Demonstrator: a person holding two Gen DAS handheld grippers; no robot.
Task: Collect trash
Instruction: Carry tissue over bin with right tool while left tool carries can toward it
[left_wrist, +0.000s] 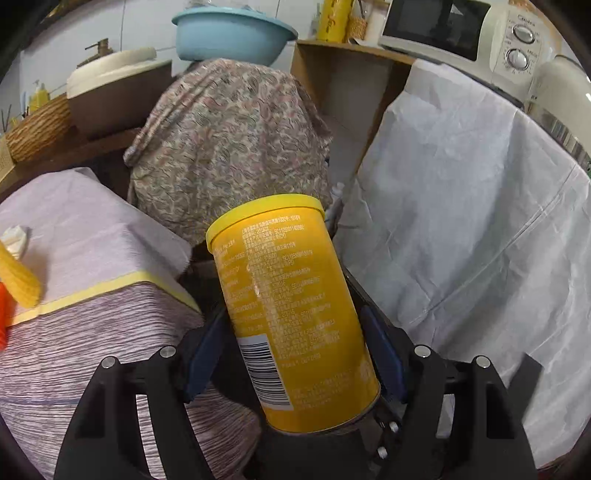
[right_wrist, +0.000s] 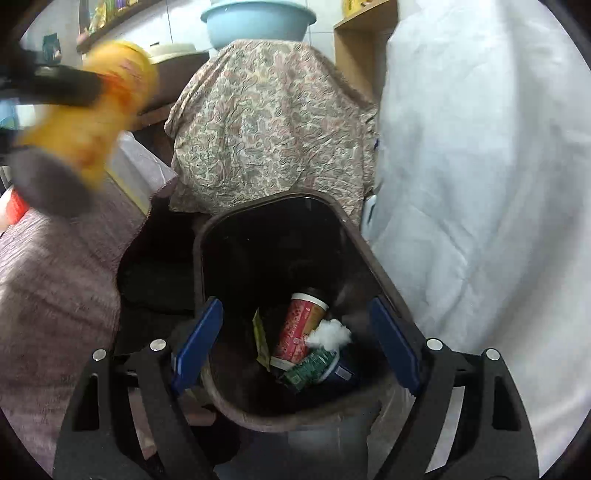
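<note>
Left wrist view: left gripper (left_wrist: 295, 354) is clamped on a yellow canister (left_wrist: 291, 314), blue pads pressed against its lower body on both sides. The canister's long axis runs from bottom centre of the frame up toward the middle, leaning slightly to the upper left; its yellow lid end points up and away from the camera, base end sits low between the fingers. Printed text and a barcode face the camera (text too small to read). The canister is held in the air, in front of a paisley cloth (left_wrist: 229, 147) draped over something in the centre. Left of frame: a table under a mauve striped cloth (left_wrist: 92, 251), with a corn cob (left_wrist: 16, 277) at its left edge. Right of frame: a white sheet (left_wrist: 461, 221) hanging over furniture. Top of frame: a light blue basin (left_wrist: 232, 33) and a microwave oven (left_wrist: 461, 29) at upper right.

Right wrist view: right gripper (right_wrist: 295, 343) has its fingers spread wide, nothing between the pads. It hangs directly over a dark brown trash bin (right_wrist: 207, 229), lower centre of frame. Inside the bin, at the bottom: a red paper cup (right_wrist: 301, 328) lying on its side, a white wad (right_wrist: 328, 332), a green wrapper (right_wrist: 310, 365). The yellow canister appears blurred at upper left of this frame (motion blur), in the left gripper's fingers, above the table edge and left of the bin mouth.
</note>
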